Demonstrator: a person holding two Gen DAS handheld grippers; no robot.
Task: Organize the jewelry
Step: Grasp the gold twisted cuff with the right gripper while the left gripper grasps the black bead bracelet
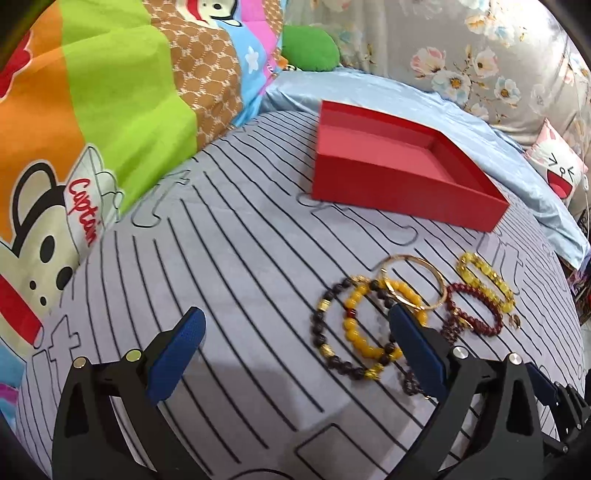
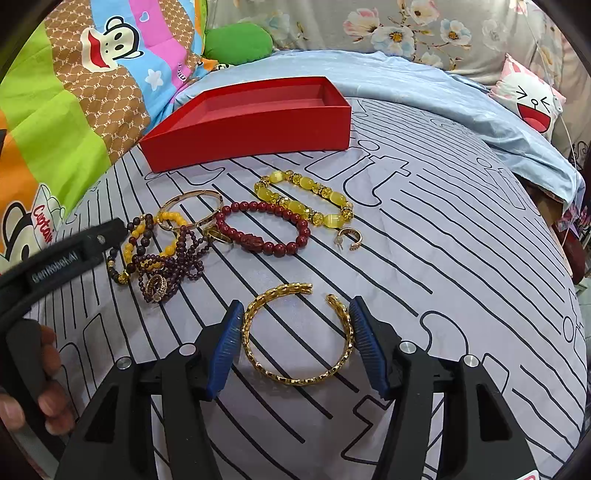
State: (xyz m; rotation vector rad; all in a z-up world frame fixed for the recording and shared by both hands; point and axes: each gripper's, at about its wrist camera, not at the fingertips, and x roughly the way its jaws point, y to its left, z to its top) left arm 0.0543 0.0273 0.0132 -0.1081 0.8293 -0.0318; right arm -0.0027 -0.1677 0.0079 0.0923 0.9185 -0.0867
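An open red box (image 2: 258,129) sits at the back of the striped bed cover; it also shows in the left wrist view (image 1: 399,184). My right gripper (image 2: 295,314) straddles a gold cuff bangle (image 2: 299,373) lying on the cover, its blue pads at the bangle's two sides. Beyond it lie a red bead bracelet (image 2: 266,230), a yellow stone bracelet (image 2: 306,197), a thin gold bangle (image 2: 192,210), a small gold hoop (image 2: 349,236) and a tangle of dark and amber bead bracelets (image 2: 155,254). My left gripper (image 1: 295,325) is open and empty above the cover, its right pad over the bead pile (image 1: 354,325).
A colourful cartoon quilt (image 1: 92,129) is heaped on the left. A light blue sheet (image 2: 461,103), floral bedding (image 2: 406,33) and a white cartoon cushion (image 2: 528,99) lie behind and to the right. The bed's edge drops off at the right.
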